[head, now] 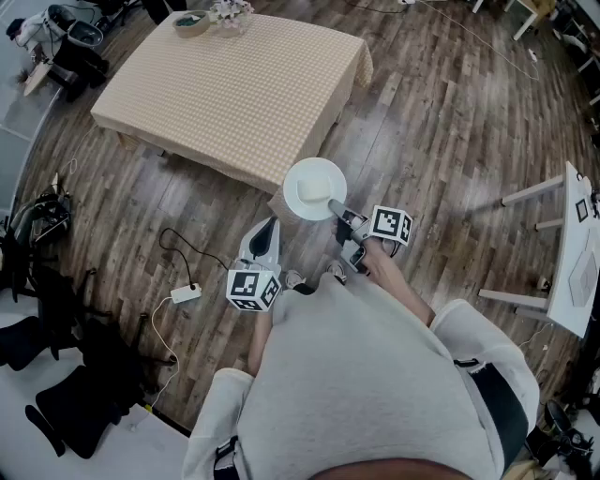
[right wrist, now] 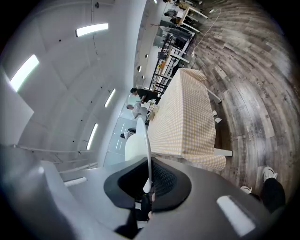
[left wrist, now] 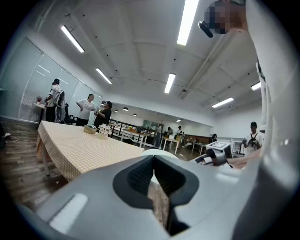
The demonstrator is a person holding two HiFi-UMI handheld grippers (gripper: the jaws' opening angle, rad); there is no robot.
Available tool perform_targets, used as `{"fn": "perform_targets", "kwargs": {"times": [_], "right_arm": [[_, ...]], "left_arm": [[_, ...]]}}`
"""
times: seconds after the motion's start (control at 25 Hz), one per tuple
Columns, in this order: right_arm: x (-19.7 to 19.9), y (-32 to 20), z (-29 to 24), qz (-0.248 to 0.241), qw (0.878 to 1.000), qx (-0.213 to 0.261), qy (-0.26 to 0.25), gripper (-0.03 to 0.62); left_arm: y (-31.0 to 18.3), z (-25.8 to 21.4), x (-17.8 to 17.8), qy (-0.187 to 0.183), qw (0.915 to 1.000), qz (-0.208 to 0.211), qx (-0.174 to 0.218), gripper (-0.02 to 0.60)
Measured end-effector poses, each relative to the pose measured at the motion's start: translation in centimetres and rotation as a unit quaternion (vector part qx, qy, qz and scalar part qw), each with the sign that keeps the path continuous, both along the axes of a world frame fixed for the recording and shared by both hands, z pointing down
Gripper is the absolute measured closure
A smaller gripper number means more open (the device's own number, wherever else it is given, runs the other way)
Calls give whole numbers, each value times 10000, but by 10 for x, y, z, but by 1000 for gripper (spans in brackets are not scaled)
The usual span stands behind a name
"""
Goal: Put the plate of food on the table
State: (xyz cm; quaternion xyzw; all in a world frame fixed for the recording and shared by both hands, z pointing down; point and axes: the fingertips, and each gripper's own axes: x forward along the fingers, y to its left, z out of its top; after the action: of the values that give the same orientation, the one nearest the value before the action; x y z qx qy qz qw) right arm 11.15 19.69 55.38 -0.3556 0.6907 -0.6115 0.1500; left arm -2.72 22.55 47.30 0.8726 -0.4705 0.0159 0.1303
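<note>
A white plate [head: 298, 178] carrying a pale block of food [head: 315, 189] hovers over the wooden floor, just off the near corner of the table [head: 234, 89] with its checked beige cloth. My right gripper [head: 339, 210] is shut on the plate's near rim. In the right gripper view the plate [right wrist: 148, 145] stands edge-on between the pads [right wrist: 149, 187], with the table [right wrist: 187, 117] beyond. My left gripper [head: 266, 234] is below and left of the plate, shut and holding nothing. From the left gripper view [left wrist: 157, 180] the plate [left wrist: 157, 152] shows just past the jaws and the table [left wrist: 79, 147] lies to the left.
A bowl [head: 192, 22] and a small flower pot [head: 232, 14] stand at the table's far end. A white power strip [head: 185, 294] with a cable lies on the floor at the left. Black chairs [head: 56, 394] are at the left, a white table [head: 577, 253] at the right. People [left wrist: 89, 108] stand behind the table.
</note>
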Motion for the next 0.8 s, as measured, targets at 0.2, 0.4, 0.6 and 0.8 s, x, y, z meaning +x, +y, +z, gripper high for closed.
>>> {"fn": "perform_targets", "kwargs": {"times": [0.2, 0.4, 0.6, 0.8], "right_arm": [[8, 2, -2, -49, 10000, 45, 24, 585], [20, 7, 1, -65, 10000, 30, 1, 585], [29, 11, 6, -104, 9999, -25, -44, 585], [43, 11, 8, -142, 9997, -27, -174, 583]], "left_arm": [[3, 0, 11, 10, 10000, 0, 20, 574], [8, 1, 24, -3, 10000, -15, 3, 574], [10, 4, 34, -33, 10000, -68, -22, 574], [11, 7, 47, -54, 9999, -127, -60, 574]]}}
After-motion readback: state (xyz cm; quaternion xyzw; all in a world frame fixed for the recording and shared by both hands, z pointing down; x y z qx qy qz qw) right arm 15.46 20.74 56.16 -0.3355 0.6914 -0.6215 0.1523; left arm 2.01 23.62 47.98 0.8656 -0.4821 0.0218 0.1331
